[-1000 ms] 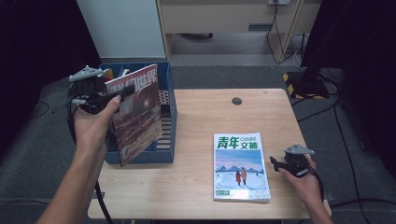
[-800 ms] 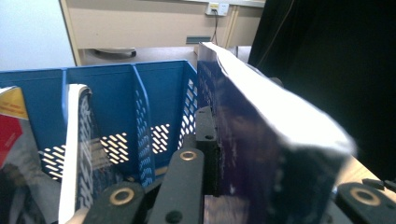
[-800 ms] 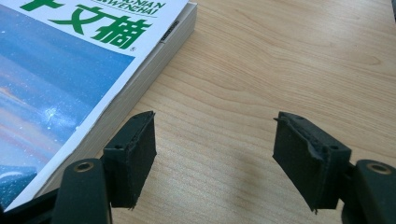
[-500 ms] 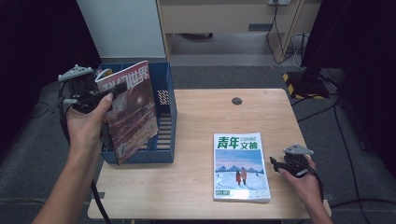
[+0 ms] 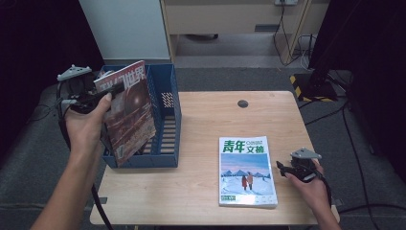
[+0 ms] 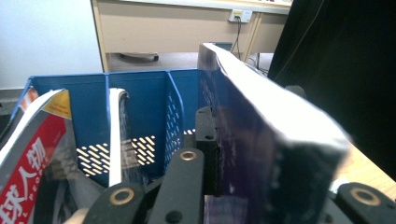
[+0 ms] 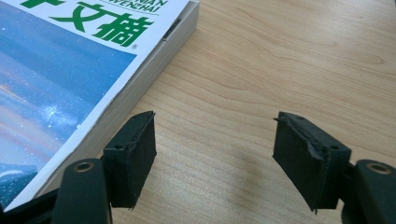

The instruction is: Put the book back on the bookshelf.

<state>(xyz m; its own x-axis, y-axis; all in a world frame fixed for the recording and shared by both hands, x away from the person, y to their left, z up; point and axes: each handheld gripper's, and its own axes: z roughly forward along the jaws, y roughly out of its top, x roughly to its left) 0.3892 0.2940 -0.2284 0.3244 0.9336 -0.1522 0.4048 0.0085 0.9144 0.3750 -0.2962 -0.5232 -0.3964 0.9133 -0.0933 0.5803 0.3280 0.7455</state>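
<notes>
Gripping a magazine [image 5: 128, 115] upright over the blue rack [image 5: 165, 143], the left gripper [image 5: 98, 98] is clamped on it — the right gripper [image 7: 212, 154] rests open on the table [image 5: 201, 191], beside a book [image 5: 246, 170].

You have four magazines: one held up [image 5: 128, 112] at nine o'clock, one flat [image 5: 246, 170] at five o'clock, two [image 6: 35, 144] [image 6: 116, 135] standing in the single blue file rack [image 5: 165, 98]. Two grippers [image 5: 115, 88] [image 5: 282, 167], one worktop [image 5: 201, 124].

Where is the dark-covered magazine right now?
In the high view, the dark-covered magazine is at the table's left, clamped in the left gripper and held above the blue file rack.
</notes>
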